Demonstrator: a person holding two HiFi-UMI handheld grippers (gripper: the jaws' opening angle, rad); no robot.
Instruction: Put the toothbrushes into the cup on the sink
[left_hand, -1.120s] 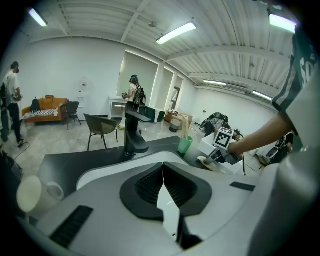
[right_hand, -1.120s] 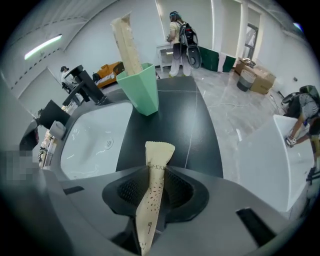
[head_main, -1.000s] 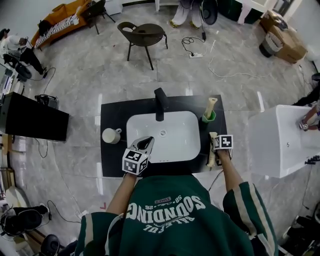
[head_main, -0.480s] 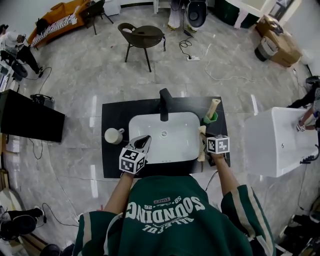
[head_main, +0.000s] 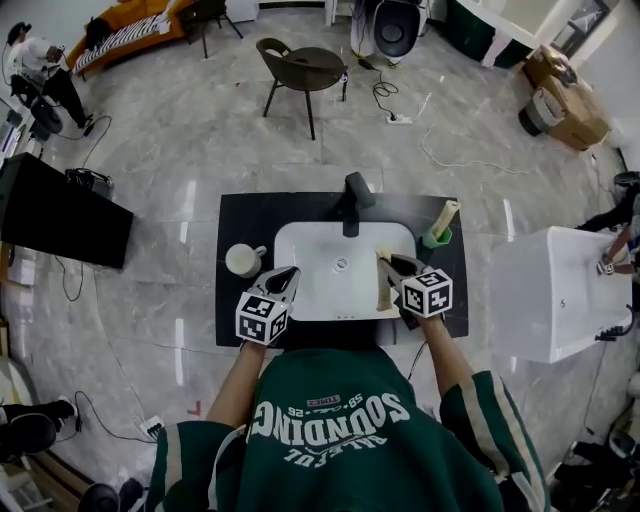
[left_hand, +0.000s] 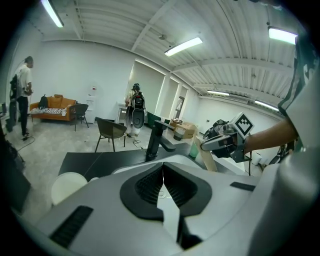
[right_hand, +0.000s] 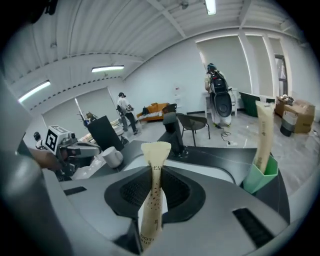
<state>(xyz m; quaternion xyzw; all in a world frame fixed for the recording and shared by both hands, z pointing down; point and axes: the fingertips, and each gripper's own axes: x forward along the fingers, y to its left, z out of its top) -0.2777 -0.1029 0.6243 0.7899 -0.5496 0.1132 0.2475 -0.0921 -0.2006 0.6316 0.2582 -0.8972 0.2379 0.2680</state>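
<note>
My right gripper (head_main: 396, 268) is shut on a paper-wrapped toothbrush (head_main: 385, 281), (right_hand: 152, 200) and holds it over the right side of the white basin (head_main: 325, 245). The wrapper stands upright between the pads, its flared end on top. A green cup (head_main: 436, 239), (right_hand: 260, 181) stands on the black counter at the back right, to the right of this gripper, with another wrapped toothbrush (head_main: 446, 214), (right_hand: 263, 131) upright in it. My left gripper (head_main: 287, 275), (left_hand: 162, 186) is shut and empty, hovering at the basin's front left edge.
A black faucet (head_main: 352, 199) rises behind the basin. A white mug (head_main: 243, 260), (left_hand: 69, 185) sits on the black counter (head_main: 232, 220) to the left. A white cabinet (head_main: 545, 290) stands to the right. Farther off are a chair (head_main: 305, 68) and cables on the floor.
My right gripper has lifted the wrapped toothbrush from the counter right of the sink and carried it left, over the basin's edge. The left gripper has barely moved.
</note>
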